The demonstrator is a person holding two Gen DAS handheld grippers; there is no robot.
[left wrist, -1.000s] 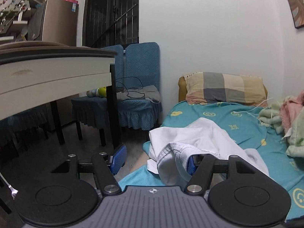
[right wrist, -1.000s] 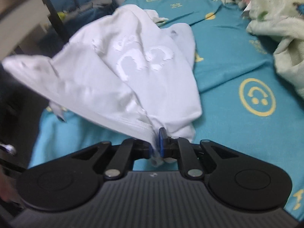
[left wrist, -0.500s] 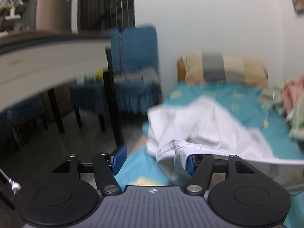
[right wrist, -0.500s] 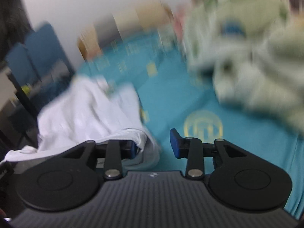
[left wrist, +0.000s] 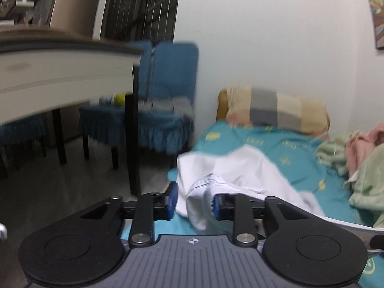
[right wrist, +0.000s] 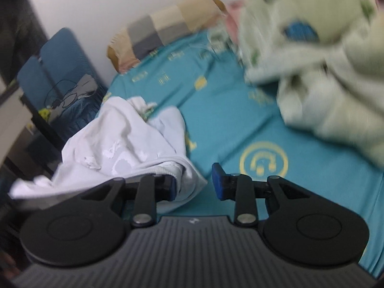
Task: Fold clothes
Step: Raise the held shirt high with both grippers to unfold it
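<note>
Regrasping step: the left tool (left wrist: 195,198) narrows around the white garment's (left wrist: 240,172) bunched hem; at three o'clock, the right tool (right wrist: 195,182) closes too, cloth draped over one finger. Next: pinch firmly, spread flat.

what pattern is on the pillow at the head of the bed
Checked blocks of grey, beige and tan on the pillow; clearest in the left wrist view.

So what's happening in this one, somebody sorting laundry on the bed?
A person with a handheld gripper in each hand is working on a white garment lying crumpled on the teal bed sheet. The left gripper is closing with a bunched fold of the garment between its fingers. The right gripper is also closing; cloth lies against one finger only. Nothing is folded yet.
</note>
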